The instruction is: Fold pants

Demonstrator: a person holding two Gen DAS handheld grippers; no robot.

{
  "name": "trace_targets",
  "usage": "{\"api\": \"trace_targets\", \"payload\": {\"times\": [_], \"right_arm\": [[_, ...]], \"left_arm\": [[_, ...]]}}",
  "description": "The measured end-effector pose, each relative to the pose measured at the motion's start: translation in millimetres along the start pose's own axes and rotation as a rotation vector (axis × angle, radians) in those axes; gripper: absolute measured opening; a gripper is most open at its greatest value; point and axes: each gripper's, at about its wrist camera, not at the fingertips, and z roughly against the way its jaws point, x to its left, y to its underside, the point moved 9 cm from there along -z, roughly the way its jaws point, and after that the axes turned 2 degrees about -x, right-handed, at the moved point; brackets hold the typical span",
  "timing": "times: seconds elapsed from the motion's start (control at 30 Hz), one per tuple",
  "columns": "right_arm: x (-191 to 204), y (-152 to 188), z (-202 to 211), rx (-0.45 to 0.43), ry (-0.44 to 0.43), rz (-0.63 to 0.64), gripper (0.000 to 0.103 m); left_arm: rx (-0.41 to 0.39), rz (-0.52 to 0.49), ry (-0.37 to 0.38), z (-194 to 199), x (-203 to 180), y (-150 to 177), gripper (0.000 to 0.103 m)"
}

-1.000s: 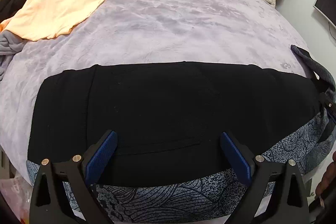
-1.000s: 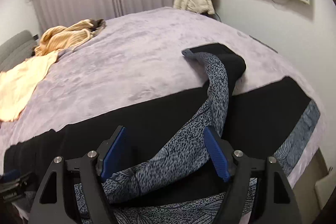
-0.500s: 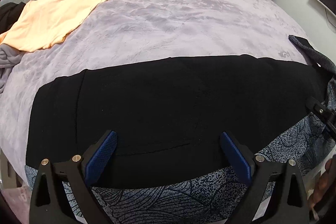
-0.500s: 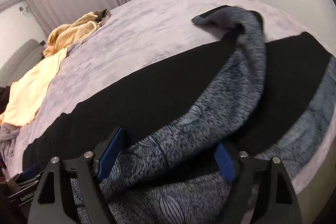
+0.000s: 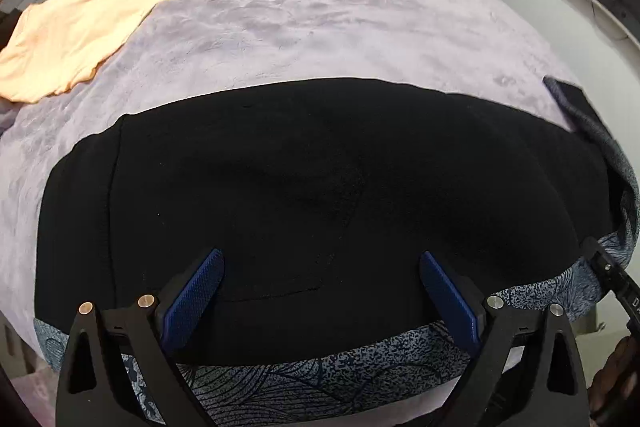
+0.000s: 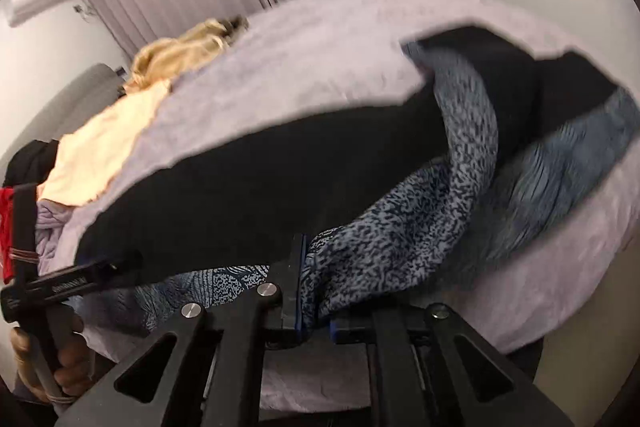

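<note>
Right tongs (image 6: 310, 307) are clenched on my pants' (image 6: 256, 179) patterned fold; left tongs (image 5: 320, 291) hang released over black cloth at six o'clock on the bed (image 5: 320, 27).

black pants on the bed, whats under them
Under the black pants a blue patterned fabric shows along the near edge, on the lilac blanket. How far it reaches beneath is covered.

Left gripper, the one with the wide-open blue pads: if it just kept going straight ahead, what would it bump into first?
Most likely the black pants spread on the bed: the left gripper points down at that fabric, nothing in between, though depth is uncertain.
</note>
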Motion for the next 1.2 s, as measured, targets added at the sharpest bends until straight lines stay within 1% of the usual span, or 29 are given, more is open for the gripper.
{"api": "trace_targets", "payload": {"times": [0.03, 0.07, 0.1, 0.17, 0.2, 0.23, 0.27, 0.3, 0.33, 0.4, 0.47, 0.53, 0.57, 0.63, 0.67, 0.7, 0.73, 0.77, 0.8, 0.83, 0.9, 0.93, 0.97, 1.0, 1.03, 1.07, 1.1, 1.13, 1.2], "right_arm": [[-5.5, 3.3, -6.2, 0.004, -0.013, -0.032, 0.012], [-6.4, -0.3, -4.8, -0.019, -0.025, -0.047, 0.014], [-5.9, -5.0, -1.4, -0.029, -0.022, -0.043, 0.021], [-7.4, -22.2, 15.3, -0.103, 0.030, -0.014, 0.043], [-12.0, -33.7, 27.3, -0.167, 0.072, -0.005, 0.068], [-18.5, -43.5, 36.2, -0.214, 0.107, -0.009, 0.085], [-25.5, -52.4, 42.4, -0.255, 0.141, -0.008, 0.087], [-32.8, -60.5, 43.7, -0.268, 0.178, 0.001, 0.087], [-41.7, -67.9, 43.4, -0.268, 0.210, 0.005, 0.087], [-56.7, -87.6, 42.6, -0.284, 0.280, 0.001, 0.087], [-60.9, -105.6, 36.0, -0.270, 0.324, 0.030, 0.087], [-53.5, -123.5, 26.0, -0.249, 0.354, 0.120, 0.087], [-47.5, -131.7, 17.3, -0.234, 0.393, 0.192, 0.088], [-46.4, -140.7, -10.1, -0.145, 0.520, 0.335, 0.089], [-53.0, -142.3, -26.0, -0.085, 0.569, 0.382, 0.088], [-65.9, -143.8, -31.9, -0.068, 0.571, 0.365, 0.068], [-78.4, -144.5, -31.5, -0.063, 0.556, 0.315, 0.026], [-93.2, -143.8, -25.3, -0.060, 0.520, 0.247, 0.014], [-107.4, -145.7, -13.9, -0.082, 0.443, 0.152, 0.007], [-122.1, -140.3, 3.0, -0.116, 0.435, 0.095, 0.006], [-147.2, -138.8, 38.1, -0.233, 0.467, 0.004, 0.006], [-159.3, -137.2, 58.1, -0.322, 0.454, -0.054, 0.007], [-169.7, -133.2, 70.5, -0.374, 0.429, -0.106, 0.007], [-180.0, -127.4, 73.5, -0.383, 0.410, -0.152, 0.011], [-188.2, -121.1, 71.0, -0.362, 0.398, -0.179, 0.020], [-197.7, -115.0, 64.4, -0.323, 0.383, -0.201, 0.035], [-208.3, -109.8, 60.1, -0.295, 0.369, -0.233, 0.045], [-218.9, -107.0, 60.9, -0.297, 0.357, -0.276, 0.065], [-240.8, -107.9, 72.0, -0.364, 0.307, -0.380, 0.081]], "left_arm": [[-0.008, -0.010, -0.010, 1.3, -1.5, -0.3, 0.098], [-0.007, -0.013, -0.001, 4.1, -3.6, -0.8, 0.098], [-0.003, -0.010, 0.027, 7.6, -6.5, -2.2, 0.098], [-0.018, 0.006, 0.062, 13.1, -8.2, -6.5, 0.098], [-0.028, 0.010, 0.062, 14.1, -8.6, -9.3, 0.098], [-0.029, 0.011, 0.056, 12.7, -9.1, -11.8, 0.098], [-0.023, 0.009, 0.052, 9.9, -10.6, -13.4, 0.098], [-0.010, 0.008, 0.052, 5.5, -13.2, -14.5, 0.098], [0.001, 0.004, 0.049, 1.6, -15.6, -14.7, 0.098], [0.007, -0.029, 0.010, -6.0, -21.5, -14.7, 0.100], [0.005, -0.054, -0.006, -9.8, -25.8, -14.8, 0.102], [0.008, -0.054, -0.001, -10.4, -28.5, -15.6, 0.102], [0.010, -0.053, 0.002, -11.1, -28.7, -16.8, 0.102], [0.014, -0.049, 0.006, -12.2, -29.6, -18.7, 0.102], [0.015, -0.050, 0.006, -12.0, -30.4, -18.9, 0.102], [0.017, -0.055, 0.004, -12.4, -31.0, -19.3, 0.102], [0.016, -0.059, 0.004, -12.2, -32.0, -19.0, 0.102], [0.014, -0.062, 0.007, -12.0, -32.6, -18.4, 0.102], [0.010, -0.065, 0.009, -11.6, -33.6, -17.8, 0.102], [0.007, -0.066, 0.010, -12.2, -33.3, -16.7, 0.102], [0.000, -0.067, 0.009, -12.0, -35.3, -16.6, 0.102], [-0.002, -0.069, 0.014, -12.2, -37.8, -17.4, 0.102], [-0.004, -0.074, 0.022, -11.6, -40.0, -17.5, 0.102], [-0.005, -0.080, 0.024, -12.1, -41.8, -17.5, 0.102], [-0.005, -0.089, 0.017, -14.3, -44.7, -17.8, 0.102], [-0.007, -0.099, 0.009, -16.7, -45.7, -18.5, 0.102], [-0.008, -0.106, 0.003, -18.0, -46.9, -18.5, 0.102], [-0.006, -0.108, -0.002, -19.1, -47.6, -18.3, 0.102], [-0.004, -0.104, 0.003, -18.7, -47.2, -18.4, 0.102]]}}
